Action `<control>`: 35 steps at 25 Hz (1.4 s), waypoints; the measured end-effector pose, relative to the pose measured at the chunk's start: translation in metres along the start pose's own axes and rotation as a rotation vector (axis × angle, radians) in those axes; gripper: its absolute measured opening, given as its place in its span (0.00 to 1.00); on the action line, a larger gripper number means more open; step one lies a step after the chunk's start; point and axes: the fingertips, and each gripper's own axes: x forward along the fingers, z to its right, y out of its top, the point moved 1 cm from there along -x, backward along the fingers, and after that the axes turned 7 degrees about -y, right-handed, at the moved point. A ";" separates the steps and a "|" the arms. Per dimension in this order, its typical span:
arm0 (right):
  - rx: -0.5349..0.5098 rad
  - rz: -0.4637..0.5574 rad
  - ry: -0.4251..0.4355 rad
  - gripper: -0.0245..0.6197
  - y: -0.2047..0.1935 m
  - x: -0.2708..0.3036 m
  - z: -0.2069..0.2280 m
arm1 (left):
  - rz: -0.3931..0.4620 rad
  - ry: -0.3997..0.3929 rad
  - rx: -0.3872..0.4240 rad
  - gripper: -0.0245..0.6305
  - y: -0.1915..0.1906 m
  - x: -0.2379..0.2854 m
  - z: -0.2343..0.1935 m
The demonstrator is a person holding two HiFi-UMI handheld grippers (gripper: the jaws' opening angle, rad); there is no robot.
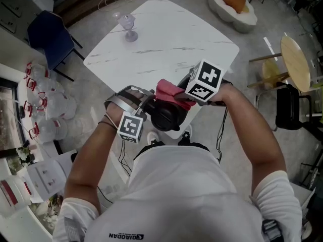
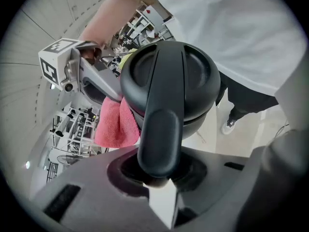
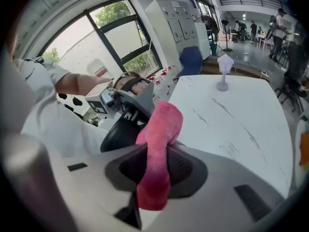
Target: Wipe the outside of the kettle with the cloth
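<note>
Over the near edge of the white marble bench (image 1: 166,39), close to the person's chest, the black kettle (image 1: 165,116) is hanging in the air, tilted so that its lidded top is facing the left gripper view. The left tool (image 1: 147,109) is carrying it, its jaws clamping narrowly on the kettle's handle (image 2: 159,139). The right tool (image 1: 184,97) is pinching a bunched pink cloth (image 1: 171,92) between its jaws, with a thick fold sticking out past them. That fold is lying against the kettle's outer wall, on the side away from the person, and the two tools are sitting just beside each other. A clear stemmed glass (image 1: 129,26) is standing upright on the bench's far part, well apart from the kettle. A blue chair (image 1: 48,32) is standing beyond the bench's left corner.
</note>
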 end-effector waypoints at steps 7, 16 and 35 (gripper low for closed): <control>0.010 -0.123 -0.028 0.20 -0.029 0.016 0.030 | -0.006 0.012 0.018 0.17 0.005 -0.001 -0.003; 0.007 -0.186 -0.073 0.20 -0.049 0.035 0.061 | -0.019 0.008 0.015 0.18 0.007 -0.002 -0.006; 0.047 -0.243 -0.282 0.20 -0.092 0.064 0.120 | -0.031 -0.023 -0.073 0.18 -0.003 0.006 -0.009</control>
